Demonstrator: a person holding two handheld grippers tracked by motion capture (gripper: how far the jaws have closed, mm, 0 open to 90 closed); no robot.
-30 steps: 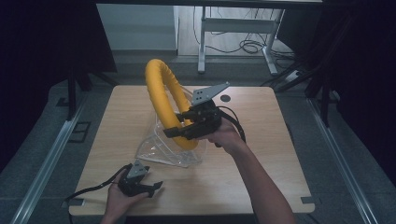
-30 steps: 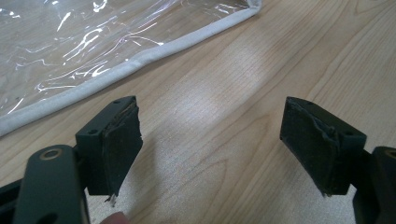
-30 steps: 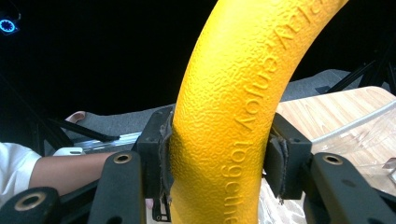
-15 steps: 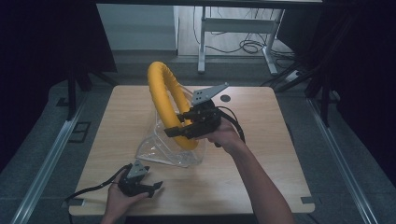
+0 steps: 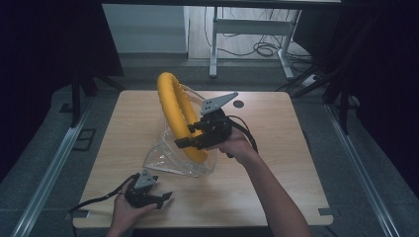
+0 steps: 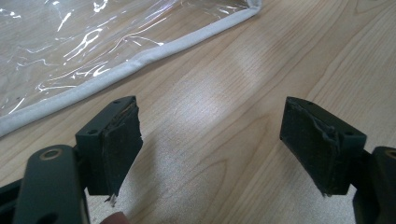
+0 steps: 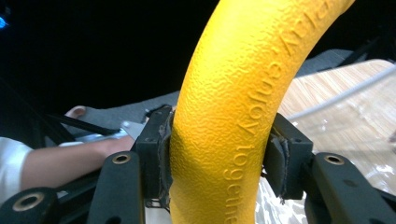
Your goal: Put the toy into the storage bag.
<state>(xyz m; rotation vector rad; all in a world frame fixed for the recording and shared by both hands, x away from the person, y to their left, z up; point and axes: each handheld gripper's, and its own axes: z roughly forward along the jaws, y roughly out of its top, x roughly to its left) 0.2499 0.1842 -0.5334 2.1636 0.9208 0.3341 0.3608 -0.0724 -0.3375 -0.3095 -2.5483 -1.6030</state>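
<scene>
Right gripper (image 5: 184, 139): your jaws clamp the yellow ring (image 5: 179, 112), just easing | ring upright, lower part inside the clear bag (image 5: 163, 160) on the desk (image 5: 276, 163) | left gripper (image 5: 160, 198): jaws wide, holding nothing | left: seat ring fully, release.

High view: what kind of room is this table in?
Probably a lab or recording studio, not a home. A lone wooden table stands between dark curtains, loose cables lie on the floor behind it, and metal rails run along both sides.
</scene>
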